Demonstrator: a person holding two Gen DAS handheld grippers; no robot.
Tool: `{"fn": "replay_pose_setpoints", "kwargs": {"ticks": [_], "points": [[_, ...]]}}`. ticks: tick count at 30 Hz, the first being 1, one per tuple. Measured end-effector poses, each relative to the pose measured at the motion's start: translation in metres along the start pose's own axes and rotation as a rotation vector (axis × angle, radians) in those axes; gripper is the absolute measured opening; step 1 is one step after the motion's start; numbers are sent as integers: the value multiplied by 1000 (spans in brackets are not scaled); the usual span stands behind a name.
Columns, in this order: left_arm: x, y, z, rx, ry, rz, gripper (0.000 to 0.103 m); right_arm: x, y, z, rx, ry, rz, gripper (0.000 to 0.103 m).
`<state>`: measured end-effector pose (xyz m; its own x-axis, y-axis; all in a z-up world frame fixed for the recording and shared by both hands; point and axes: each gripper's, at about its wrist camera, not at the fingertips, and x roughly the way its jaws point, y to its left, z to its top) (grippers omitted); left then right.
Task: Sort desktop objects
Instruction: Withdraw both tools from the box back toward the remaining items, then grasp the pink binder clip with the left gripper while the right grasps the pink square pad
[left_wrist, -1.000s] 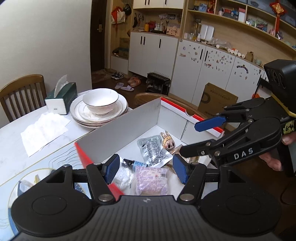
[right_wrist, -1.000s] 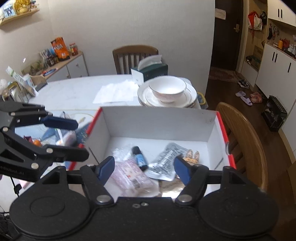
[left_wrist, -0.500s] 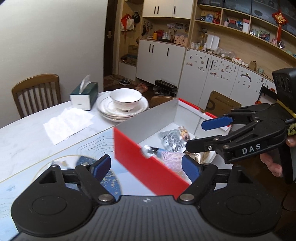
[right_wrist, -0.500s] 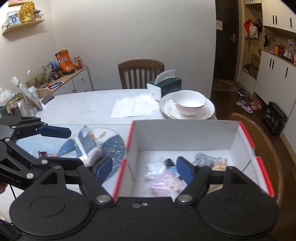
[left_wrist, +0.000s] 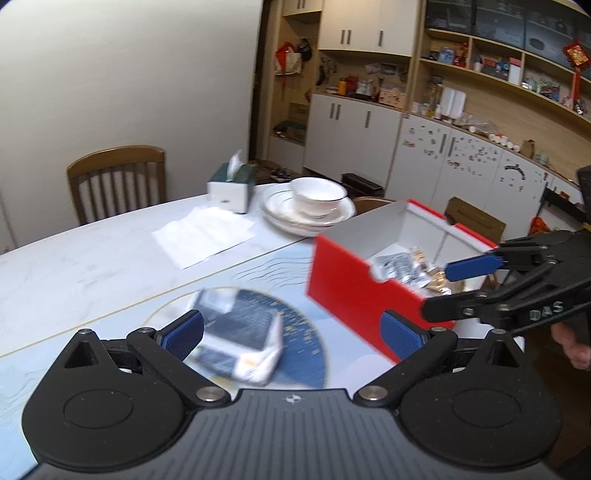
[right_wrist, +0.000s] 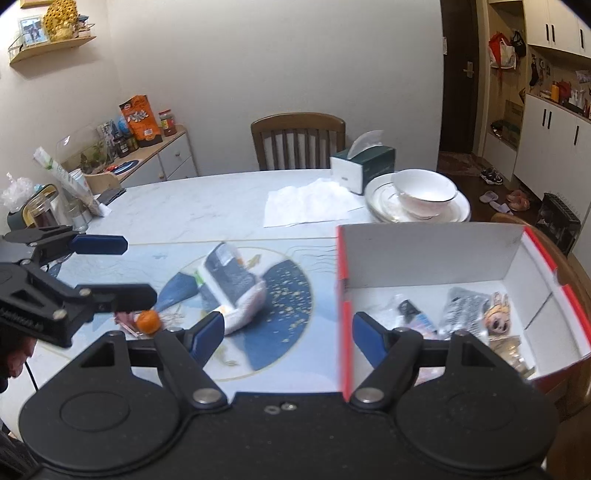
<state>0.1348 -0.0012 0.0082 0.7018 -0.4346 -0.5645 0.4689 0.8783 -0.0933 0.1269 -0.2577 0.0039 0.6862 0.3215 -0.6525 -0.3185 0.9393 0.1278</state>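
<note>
Right wrist view: packet (right_wrist: 232, 291) lies well left of box (right_wrist: 341, 266) edge.

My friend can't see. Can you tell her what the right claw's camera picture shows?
An open right claw hovers over a table, between a blurry white packet and a red box holding small items. The left claw, also open, is beside a small orange.
</note>
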Motion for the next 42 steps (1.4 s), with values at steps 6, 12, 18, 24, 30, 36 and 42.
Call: {"fn": "replay_pose_setpoints", "kwargs": {"ticks": [6, 12, 18, 24, 30, 36, 42], "points": [[-9, 31, -16, -16, 5, 75, 102, 6, 34, -11, -23, 8, -9, 76], [-12, 55, -34, -16, 21, 101, 102, 19, 70, -31, -39, 54, 17, 76], [-13, 70, -51, -12, 43, 122, 102, 40, 105, -57, -61, 118, 56, 76], [-11, 76, -65, 4, 67, 130, 102, 53, 130, -74, -101, 172, 93, 76], [-9, 81, -80, 8, 100, 130, 102, 73, 151, -87, -150, 210, 121, 76], [-11, 86, -88, 7, 120, 134, 102, 87, 166, -97, -202, 240, 121, 76], [-11, 90, -92, 5, 138, 136, 102, 95, 175, -102, -247, 250, 118, 76]]}}
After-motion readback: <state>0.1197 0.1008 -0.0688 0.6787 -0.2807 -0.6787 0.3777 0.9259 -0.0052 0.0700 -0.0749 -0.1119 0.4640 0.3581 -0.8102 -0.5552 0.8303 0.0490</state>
